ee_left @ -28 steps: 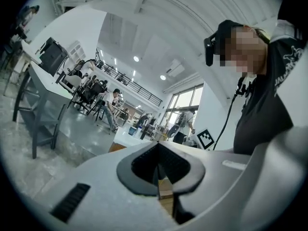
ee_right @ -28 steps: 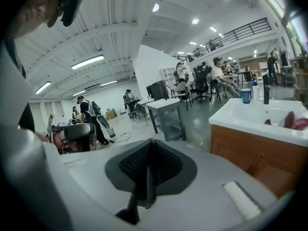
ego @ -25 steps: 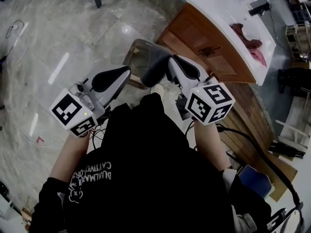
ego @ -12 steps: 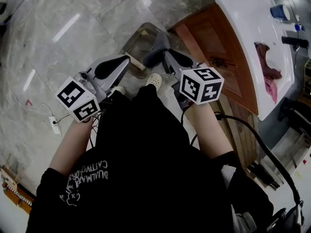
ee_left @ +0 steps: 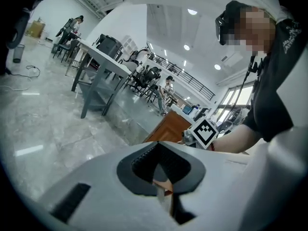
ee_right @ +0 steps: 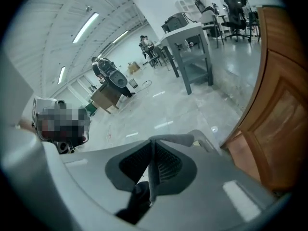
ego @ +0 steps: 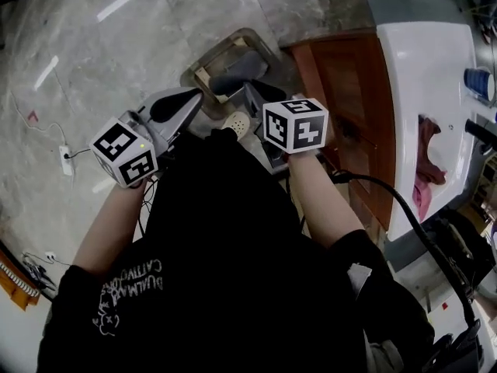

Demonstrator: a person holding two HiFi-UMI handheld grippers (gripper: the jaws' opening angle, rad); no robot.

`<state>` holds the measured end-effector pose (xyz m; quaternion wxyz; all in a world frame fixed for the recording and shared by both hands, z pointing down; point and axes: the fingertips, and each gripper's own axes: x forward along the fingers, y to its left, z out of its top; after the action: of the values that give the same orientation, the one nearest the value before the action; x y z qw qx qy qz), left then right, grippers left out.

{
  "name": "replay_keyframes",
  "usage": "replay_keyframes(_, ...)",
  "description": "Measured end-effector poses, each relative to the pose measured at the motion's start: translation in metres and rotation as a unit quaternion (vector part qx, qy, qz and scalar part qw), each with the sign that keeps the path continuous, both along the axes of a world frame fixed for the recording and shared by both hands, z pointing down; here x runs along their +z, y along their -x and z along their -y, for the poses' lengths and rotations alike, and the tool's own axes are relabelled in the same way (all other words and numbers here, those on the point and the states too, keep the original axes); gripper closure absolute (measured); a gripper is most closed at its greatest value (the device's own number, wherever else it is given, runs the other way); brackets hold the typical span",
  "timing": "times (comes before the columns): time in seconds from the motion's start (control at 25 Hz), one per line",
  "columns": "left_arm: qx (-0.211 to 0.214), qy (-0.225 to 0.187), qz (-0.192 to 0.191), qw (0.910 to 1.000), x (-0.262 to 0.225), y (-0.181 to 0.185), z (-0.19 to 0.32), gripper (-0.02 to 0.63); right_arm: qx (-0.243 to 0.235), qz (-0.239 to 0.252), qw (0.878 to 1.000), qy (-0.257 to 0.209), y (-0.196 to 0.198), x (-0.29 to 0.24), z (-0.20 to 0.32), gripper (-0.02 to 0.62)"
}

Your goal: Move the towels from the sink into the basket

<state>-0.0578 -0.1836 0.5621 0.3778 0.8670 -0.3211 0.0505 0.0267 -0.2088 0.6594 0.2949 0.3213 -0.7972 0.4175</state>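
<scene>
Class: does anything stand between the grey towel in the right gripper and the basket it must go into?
Nothing visible does. The right gripper pinches the grey towel, which hangs over the open mouth of the basket on the floor. The left gripper, shut, is off to one side.

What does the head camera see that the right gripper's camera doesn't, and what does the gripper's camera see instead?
Only the head view: the white sink with pink towels in it, a blue cup, and the left gripper. Only the right gripper view: a grey table and people far across the hall. Both: the wooden cabinet, the shiny floor, and the right gripper shut on a grey towel.
</scene>
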Motion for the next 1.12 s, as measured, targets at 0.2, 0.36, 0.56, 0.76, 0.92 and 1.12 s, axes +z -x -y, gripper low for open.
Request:
replay_keyframes(0.2, -0.012, 0.025, 0.007, 0.9996, 0.017, -0.005, -0.011, 0.606, -0.016, 0.001, 0.999, 0.036, 0.000, 0.032, -0.004, 0.561)
replay_keyframes(0.36, -0.006, 0.046, 0.030, 0.9985, 0.030, -0.009, -0.028, 0.606, -0.022, 0.007, 0.998, 0.064, 0.000, 0.051, -0.011, 0.561)
replay_keyframes(0.56, 0.035, 0.062, 0.020, 0.9973, 0.034, -0.024, -0.045, 0.607, -0.019, 0.004, 0.996, 0.085, -0.004, 0.062, -0.019, 0.554)
replay_keyframes(0.76, 0.008, 0.056, 0.022, 0.9982, 0.033, -0.015, -0.041, 0.607, -0.025, 0.009, 0.996, 0.082, -0.001, 0.063, -0.026, 0.554)
replay_keyframes(0.92, -0.001, 0.041, 0.041, 0.9983, 0.036, -0.004, -0.037, 0.607, -0.035, 0.008, 0.996, 0.079, 0.007, 0.060, -0.027, 0.560)
replay_keyframes(1.12, 0.024, 0.026, 0.032, 0.9988, 0.033, 0.002, -0.039, 0.607, 0.007, -0.004, 0.998, 0.069, -0.002, 0.049, -0.031, 0.584)
